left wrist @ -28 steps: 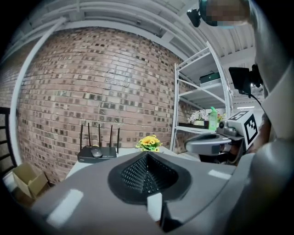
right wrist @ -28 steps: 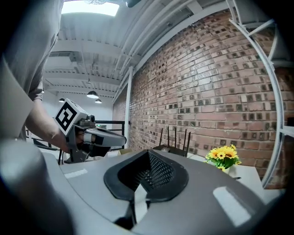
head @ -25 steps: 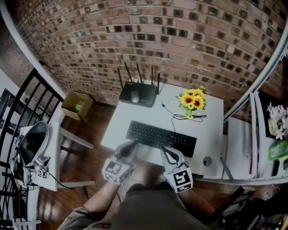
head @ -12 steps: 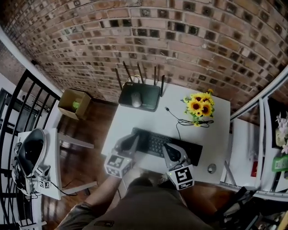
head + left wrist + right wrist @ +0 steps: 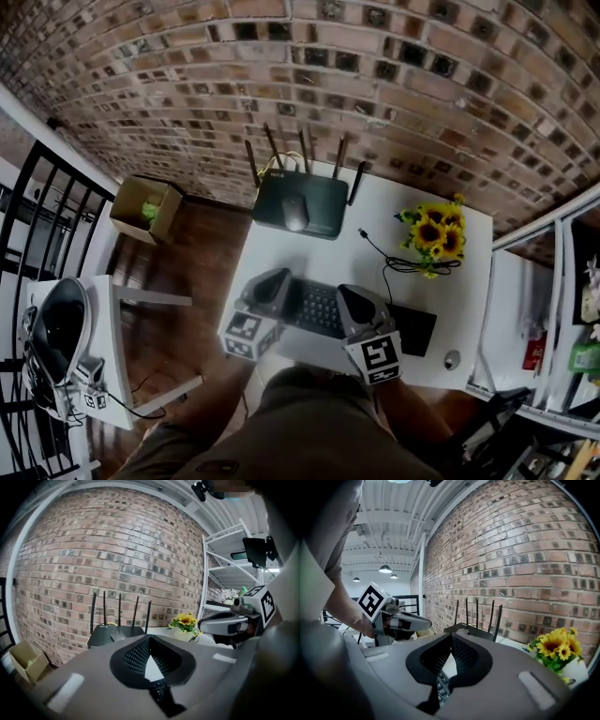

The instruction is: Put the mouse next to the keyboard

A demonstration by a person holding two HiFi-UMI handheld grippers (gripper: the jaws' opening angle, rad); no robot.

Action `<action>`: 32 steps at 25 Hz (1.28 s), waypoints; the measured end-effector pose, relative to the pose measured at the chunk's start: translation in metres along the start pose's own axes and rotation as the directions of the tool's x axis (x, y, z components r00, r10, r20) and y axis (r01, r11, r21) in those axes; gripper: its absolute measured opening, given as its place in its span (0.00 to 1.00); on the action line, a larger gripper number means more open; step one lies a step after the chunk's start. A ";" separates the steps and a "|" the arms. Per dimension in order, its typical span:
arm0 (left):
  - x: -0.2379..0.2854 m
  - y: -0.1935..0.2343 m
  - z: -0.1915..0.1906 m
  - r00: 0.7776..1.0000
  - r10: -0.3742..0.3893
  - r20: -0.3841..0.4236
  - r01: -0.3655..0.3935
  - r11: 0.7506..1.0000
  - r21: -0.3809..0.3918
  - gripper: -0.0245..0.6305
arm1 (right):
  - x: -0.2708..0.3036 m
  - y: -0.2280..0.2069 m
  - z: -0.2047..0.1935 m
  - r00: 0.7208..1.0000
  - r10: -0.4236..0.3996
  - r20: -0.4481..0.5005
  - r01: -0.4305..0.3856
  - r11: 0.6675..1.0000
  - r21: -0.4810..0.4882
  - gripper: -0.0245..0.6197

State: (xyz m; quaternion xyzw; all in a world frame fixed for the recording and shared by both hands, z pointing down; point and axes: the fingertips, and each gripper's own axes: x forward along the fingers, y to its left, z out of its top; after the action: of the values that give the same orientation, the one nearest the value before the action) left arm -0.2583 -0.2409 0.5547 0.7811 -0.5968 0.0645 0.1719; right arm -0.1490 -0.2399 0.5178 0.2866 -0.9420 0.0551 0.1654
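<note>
Nearest me, both grippers hover low over the keyboard [image 5: 318, 307] on the near part of the bench [image 5: 277, 251]. The left gripper [image 5: 274, 284] is over the keyboard's left end and the right gripper [image 5: 354, 298] is nearer its middle. In each gripper view the jaws are clenched tip to tip with nothing in them. Only keys and white bench show through the gap below. I read this as the reach, with the pick not yet made.

The mouse [image 5: 295, 215] is not on the bench top itself. It lies on the flat lid of the black router [image 5: 323, 208] at the far edge, in front of the antennas [image 5: 306, 150] and well apart from the keyboard. The left gripper sits more in line with it, so I would use that one.

I would spread its jaws early and cross the keyboard without brushing the keys. I would come at the mouse from the front, since the antennas along the back would foul any other line. The mouse looks smooth and rounded, so I would take it low across its narrow sides. Closing gently should keep it from slipping out or shoving the router.

To the right, a thin black cable [image 5: 398, 267] loops in front of the sunflowers [image 5: 436, 234]. For the set-down I would pick bare bench just beside the keyboard, clear of that loop. Behind everything stands the brick wall [image 5: 375, 84].
</note>
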 end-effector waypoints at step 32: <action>0.034 0.106 -0.042 0.995 0.014 -0.100 -0.026 0.993 -0.114 0.03 | 0.232 -0.027 -0.037 0.974 -0.095 -0.203 0.092 0.995 -0.025 0.56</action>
State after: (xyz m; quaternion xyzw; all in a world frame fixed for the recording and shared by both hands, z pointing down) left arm -0.3453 -0.2812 0.6240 0.7596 -0.5981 0.0705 0.2453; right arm -0.3052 -0.3762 0.6320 0.3223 -0.9059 0.0692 0.2660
